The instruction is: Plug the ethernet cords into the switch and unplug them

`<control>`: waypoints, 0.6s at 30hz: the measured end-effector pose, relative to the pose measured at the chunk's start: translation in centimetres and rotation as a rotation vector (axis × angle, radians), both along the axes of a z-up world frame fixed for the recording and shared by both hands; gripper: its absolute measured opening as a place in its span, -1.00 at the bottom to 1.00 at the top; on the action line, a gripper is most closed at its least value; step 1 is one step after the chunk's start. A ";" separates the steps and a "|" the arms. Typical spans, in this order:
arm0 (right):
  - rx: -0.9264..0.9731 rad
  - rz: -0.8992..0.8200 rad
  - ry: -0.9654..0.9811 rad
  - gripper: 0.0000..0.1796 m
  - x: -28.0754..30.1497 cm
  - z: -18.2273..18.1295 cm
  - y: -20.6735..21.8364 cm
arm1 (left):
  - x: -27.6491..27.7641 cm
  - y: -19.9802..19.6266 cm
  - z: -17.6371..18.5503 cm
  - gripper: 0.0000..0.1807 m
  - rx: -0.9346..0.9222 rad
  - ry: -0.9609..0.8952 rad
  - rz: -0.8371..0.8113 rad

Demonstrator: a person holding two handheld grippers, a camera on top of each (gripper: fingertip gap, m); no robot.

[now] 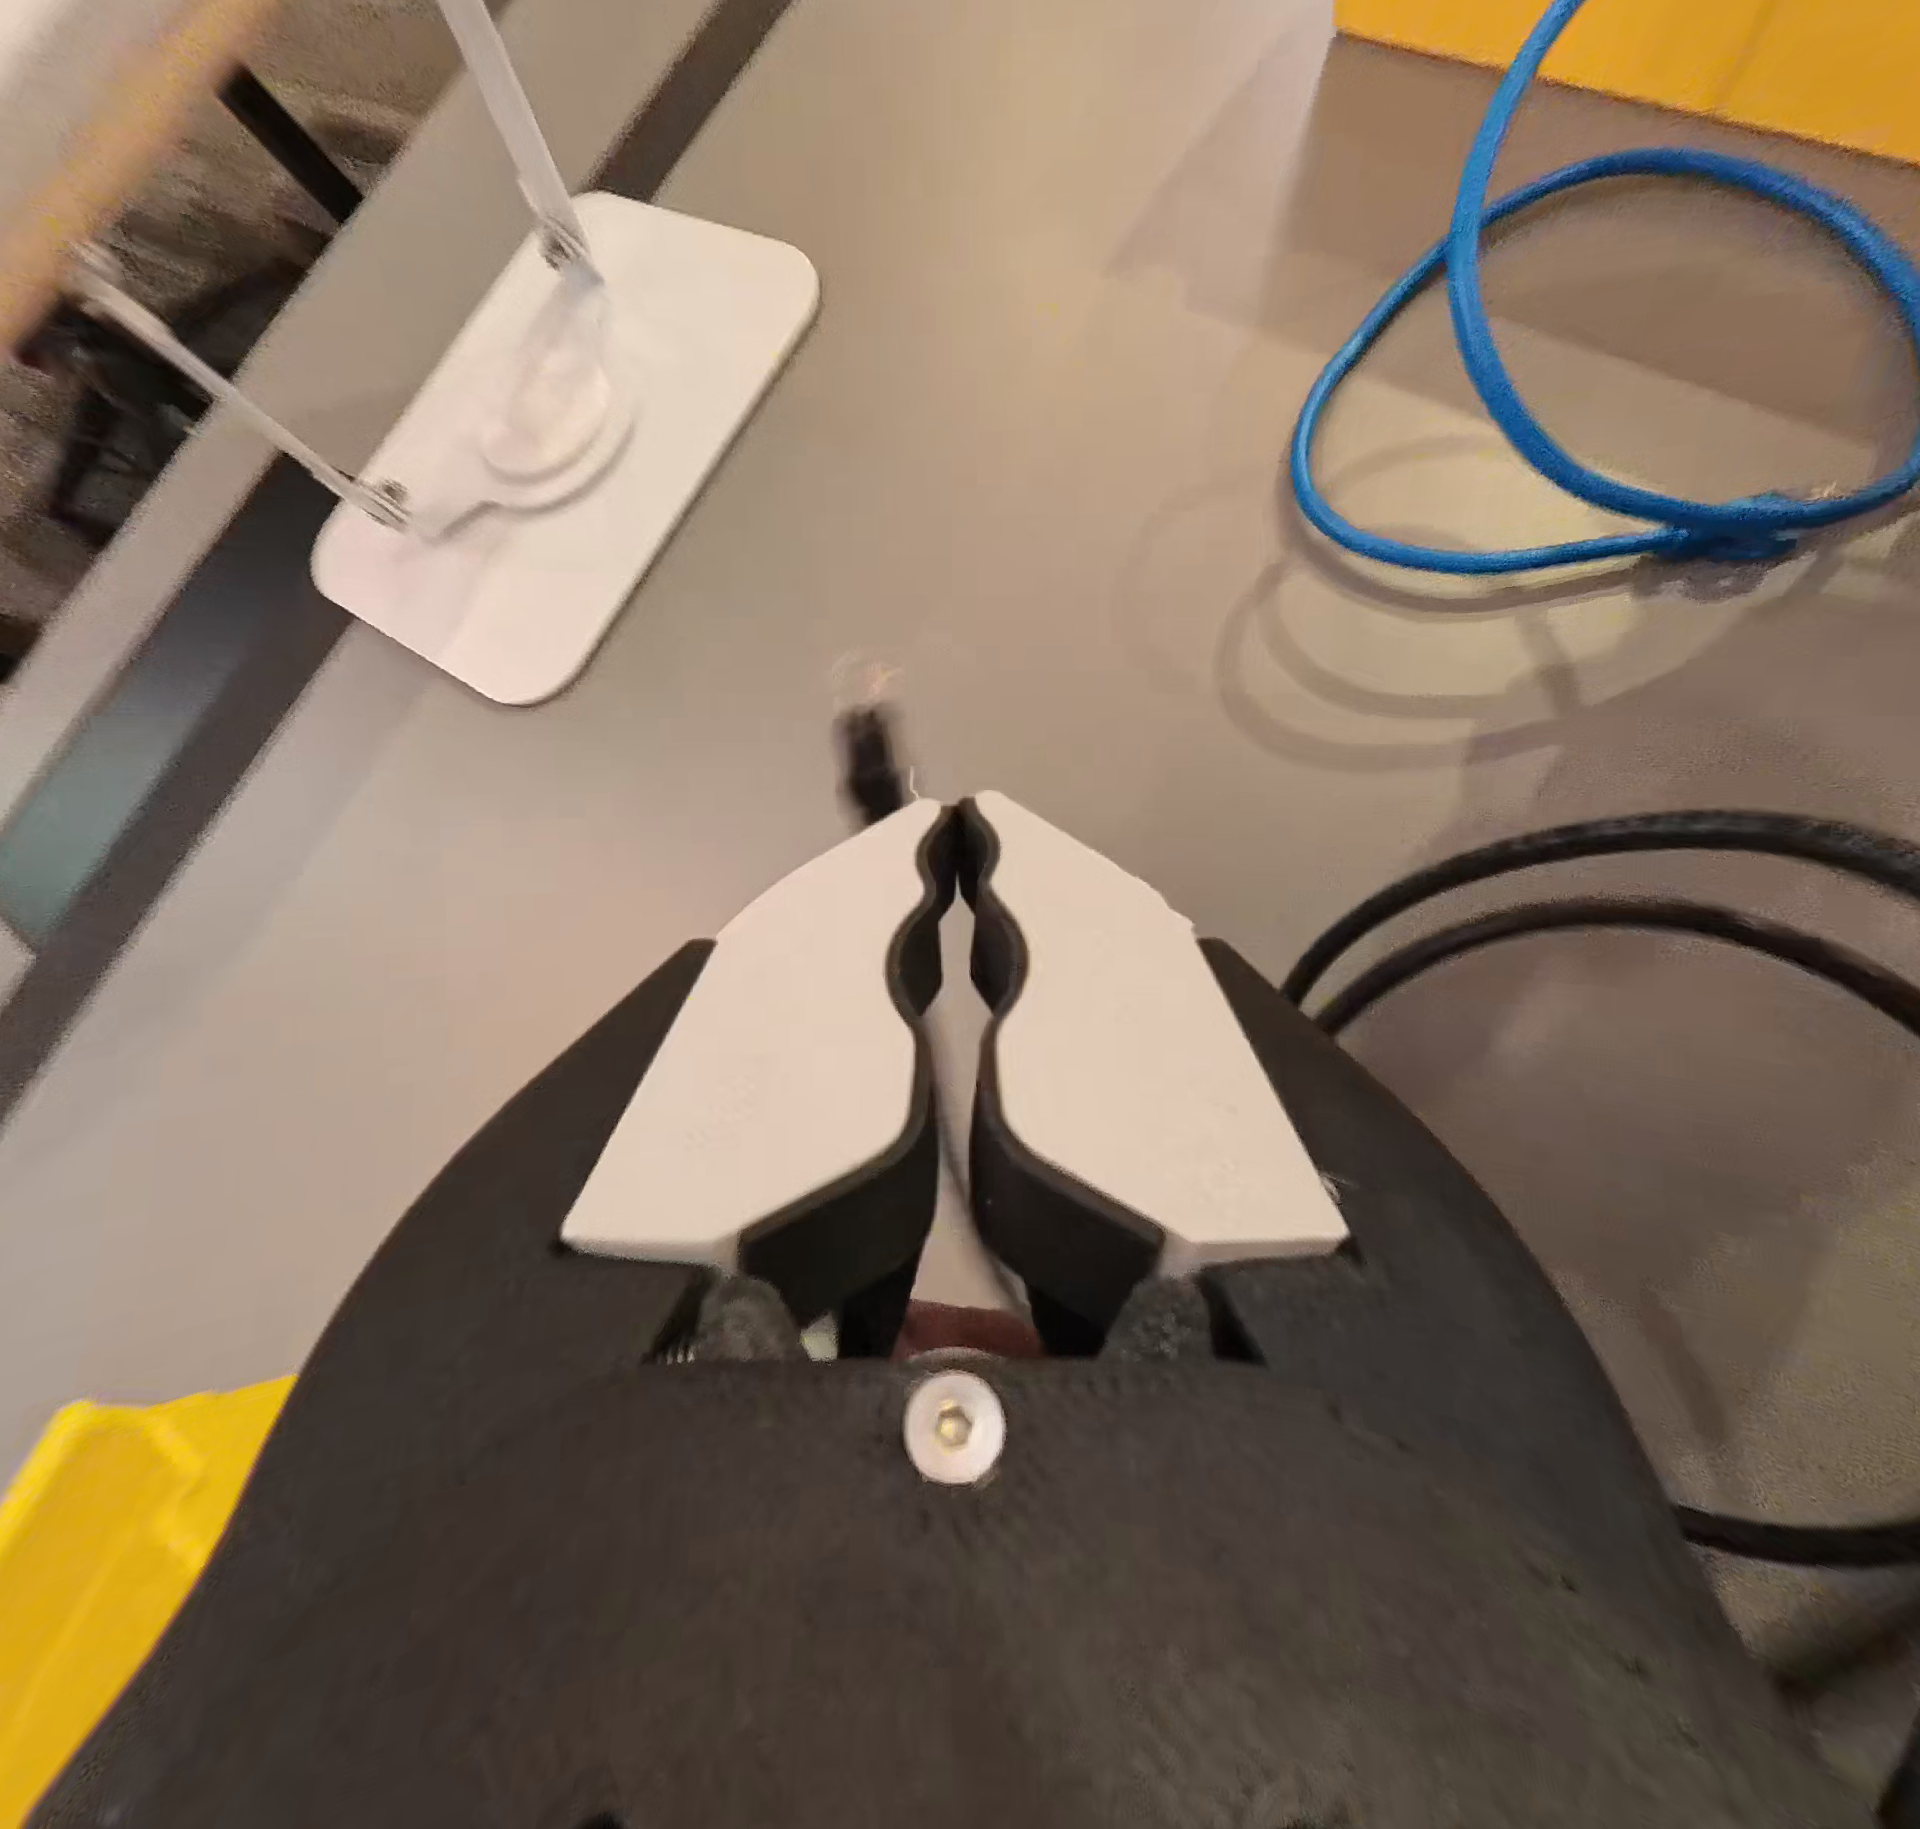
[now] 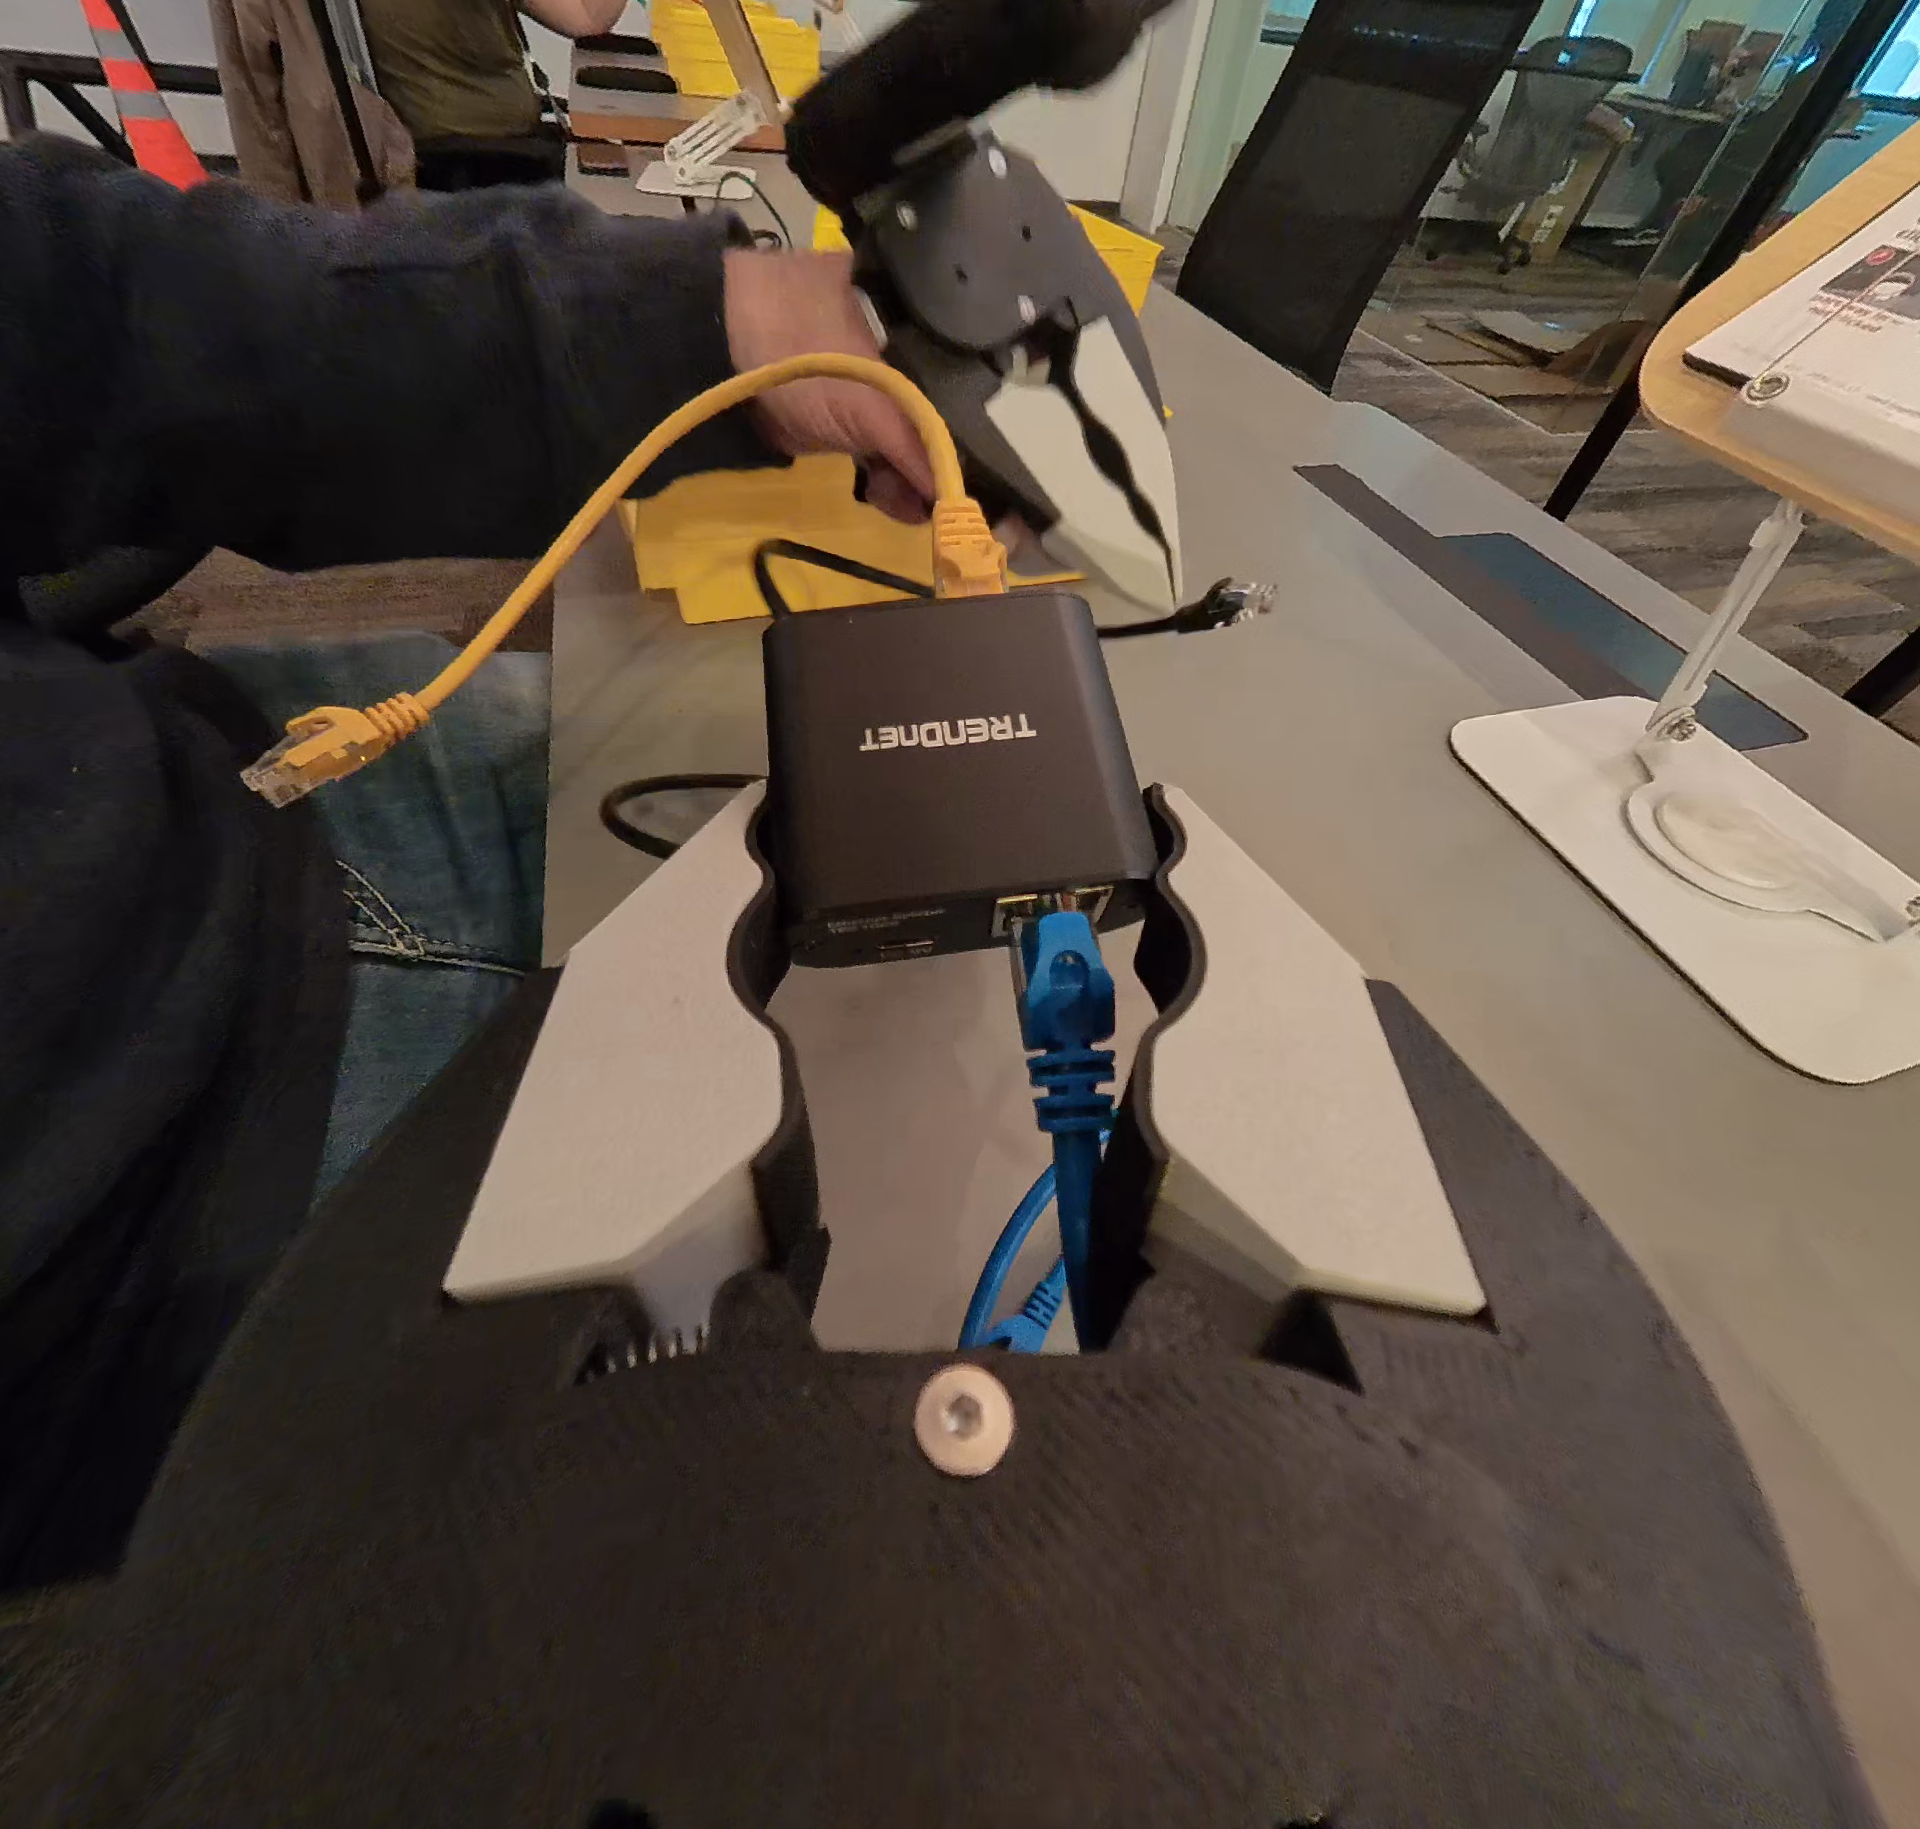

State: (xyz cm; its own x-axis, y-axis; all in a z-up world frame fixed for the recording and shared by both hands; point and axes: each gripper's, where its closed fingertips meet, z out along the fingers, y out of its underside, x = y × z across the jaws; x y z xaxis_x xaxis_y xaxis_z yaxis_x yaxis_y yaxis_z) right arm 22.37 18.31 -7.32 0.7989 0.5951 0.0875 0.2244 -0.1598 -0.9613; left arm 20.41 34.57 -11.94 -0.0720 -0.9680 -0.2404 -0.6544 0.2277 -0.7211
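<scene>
My right gripper (image 2: 958, 805) is shut on the black switch (image 2: 935, 740), with one finger against each side of it on the grey table (image 2: 1351, 948). A blue ethernet plug (image 2: 1065, 990) sits in a near port, between my fingers. A yellow cord's plug (image 2: 966, 553) sits in the far side, and its other end (image 2: 312, 740) hangs free past the table edge. My left gripper (image 1: 956, 811) is shut, pads meeting at the tips. It also shows in the right wrist view (image 2: 1148, 574), just behind the switch. A black ethernet plug (image 1: 868, 751) lies on the table just beyond its tips, also in the right wrist view (image 2: 1236, 600).
A coiled blue cable (image 1: 1558, 377) and black cable loops (image 1: 1558, 896) lie to the right of the left gripper. A white stand base (image 1: 571, 449) with clear arms sits at the left near the table's dark slot. Yellow bins (image 2: 727, 543) lie behind the switch. A person's sleeve (image 2: 364, 345) reaches in from the left. The tips of one gripper are about 15 centimeters away from the tips of the other.
</scene>
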 end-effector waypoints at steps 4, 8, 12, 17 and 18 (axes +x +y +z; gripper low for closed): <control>-0.004 -0.014 -0.001 -0.27 0.2 0.3 1.0 | -0.6 1.1 3.3 -1.00 0.061 -0.011 -0.016; -0.022 -0.047 -0.022 -0.28 0.8 0.0 1.8 | -1.2 2.0 1.0 -1.00 0.089 0.105 -0.009; -0.025 -0.055 -0.019 -0.28 0.9 -0.2 1.4 | -1.0 1.0 -1.9 -1.00 0.168 0.159 -0.020; -0.037 -0.067 -0.005 -0.28 1.0 -0.7 0.9 | 1.5 -0.4 -3.2 -0.96 0.155 0.154 -0.058; -0.035 -0.073 -0.001 -0.28 1.1 -0.6 0.8 | 1.7 -0.7 -3.8 -0.95 0.158 0.183 -0.077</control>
State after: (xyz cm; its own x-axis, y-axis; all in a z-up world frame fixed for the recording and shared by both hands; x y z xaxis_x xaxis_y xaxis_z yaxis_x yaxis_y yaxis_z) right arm 23.43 19.10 -7.97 0.8401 0.5382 0.0685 0.2116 -0.2088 -0.9548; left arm 22.12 33.88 -15.73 -0.2000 -0.9094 -0.3647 -0.7475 0.3823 -0.5433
